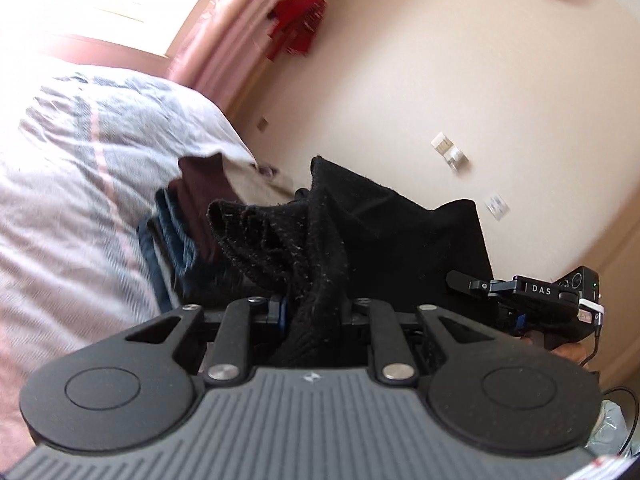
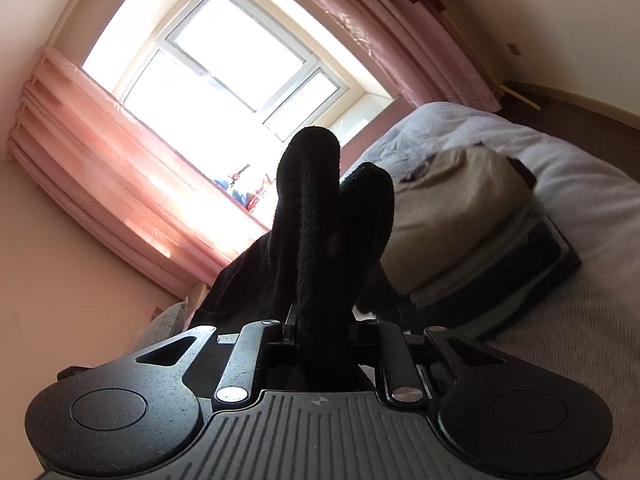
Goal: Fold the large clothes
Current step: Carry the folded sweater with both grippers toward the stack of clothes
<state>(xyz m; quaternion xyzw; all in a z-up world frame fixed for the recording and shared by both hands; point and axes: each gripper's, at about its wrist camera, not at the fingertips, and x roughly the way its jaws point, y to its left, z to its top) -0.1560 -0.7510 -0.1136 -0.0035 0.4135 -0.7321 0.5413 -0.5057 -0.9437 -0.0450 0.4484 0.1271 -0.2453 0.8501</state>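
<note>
A black knitted garment hangs in the air above the bed, bunched in folds. My left gripper is shut on a thick fold of it; the fingertips are buried in the cloth. In the left wrist view the right gripper shows at the right, at the garment's far edge, held by a hand. In the right wrist view my right gripper is shut on the same black garment, two rolls of which stick up past the jaws.
A stack of folded clothes, beige on top and dark below, lies on the striped bedspread. Pink curtains frame a bright window. A red item hangs on the cream wall. Brown floor lies beyond the bed.
</note>
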